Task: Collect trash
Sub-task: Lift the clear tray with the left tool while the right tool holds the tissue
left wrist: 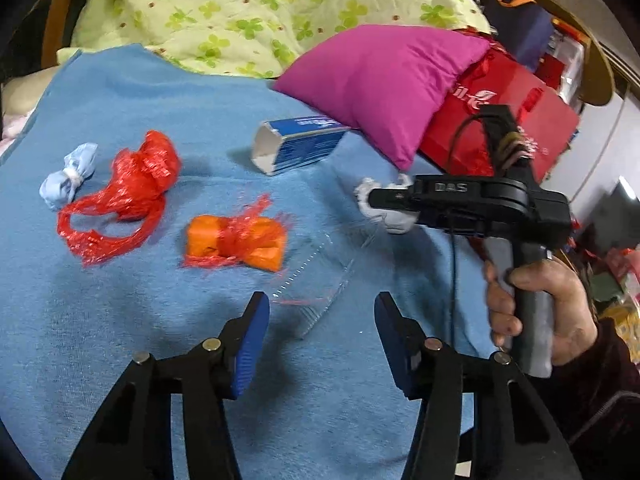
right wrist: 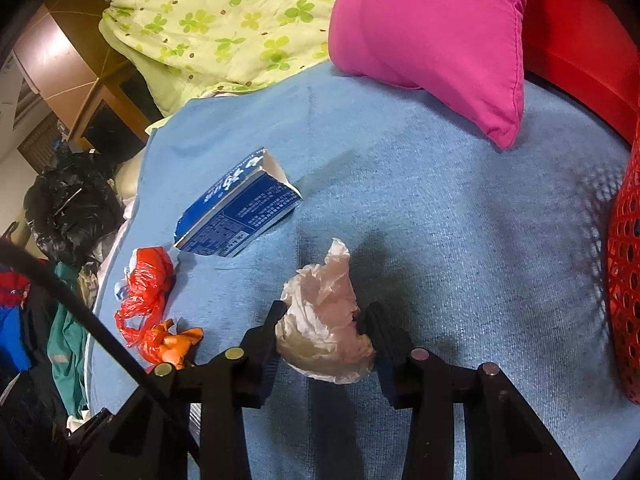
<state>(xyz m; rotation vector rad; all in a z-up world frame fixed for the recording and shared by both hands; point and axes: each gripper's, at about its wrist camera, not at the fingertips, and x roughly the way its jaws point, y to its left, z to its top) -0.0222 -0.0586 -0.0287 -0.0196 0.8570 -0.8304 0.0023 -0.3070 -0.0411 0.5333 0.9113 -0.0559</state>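
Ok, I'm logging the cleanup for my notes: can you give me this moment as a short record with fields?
surface: blue blanket
right gripper: shut on crumpled white tissue
left gripper: open, over clear plastic wrapper
trash lying loose: red plastic bag; orange wrapper; blue carton; light blue wad
nearby: pink pillow

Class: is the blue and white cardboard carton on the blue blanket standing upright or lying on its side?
Lying on its side: the blue and white cardboard carton rests lengthwise on the blue blanket, its torn-open end facing sideways.
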